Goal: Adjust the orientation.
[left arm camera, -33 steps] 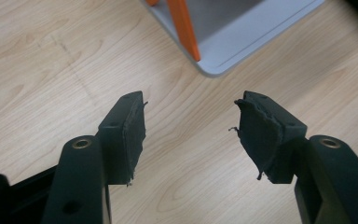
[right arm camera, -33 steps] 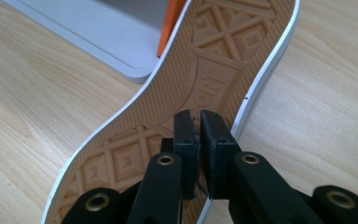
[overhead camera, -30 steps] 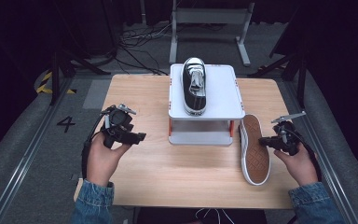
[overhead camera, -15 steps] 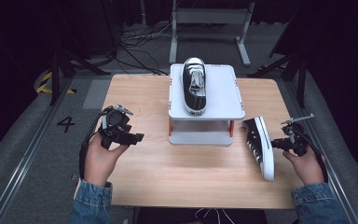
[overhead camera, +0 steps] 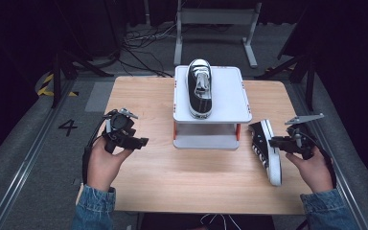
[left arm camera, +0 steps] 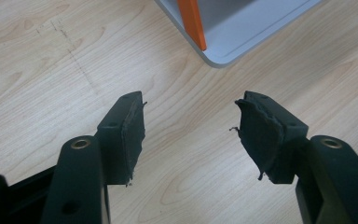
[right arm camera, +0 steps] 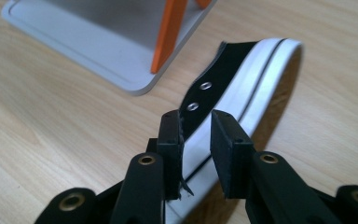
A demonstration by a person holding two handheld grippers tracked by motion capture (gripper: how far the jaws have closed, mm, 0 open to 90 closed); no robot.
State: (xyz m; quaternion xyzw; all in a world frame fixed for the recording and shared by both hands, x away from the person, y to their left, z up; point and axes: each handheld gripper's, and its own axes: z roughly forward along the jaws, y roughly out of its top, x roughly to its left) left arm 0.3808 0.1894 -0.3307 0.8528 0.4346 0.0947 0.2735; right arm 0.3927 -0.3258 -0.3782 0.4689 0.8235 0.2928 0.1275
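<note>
Black canvas sneaker (overhead camera: 266, 150) lies tipped on its side at the table's (overhead camera: 196, 177) right, our right gripper (right arm camera: 196, 122) pinching its white rubber edge. That thin hold could slip, we judge. Our left gripper (left arm camera: 191, 126) gapes wide, empty. Its mate (overhead camera: 199, 88) sits atop the grey stand (overhead camera: 230, 100).

1. The sneaker (overhead camera: 267, 149) right of the white stand (overhead camera: 210, 105), sole-up a second ago, now tips onto its side.
2. The right gripper (overhead camera: 279, 142), clamped on its sole edge, sits farther from the stand.
</note>
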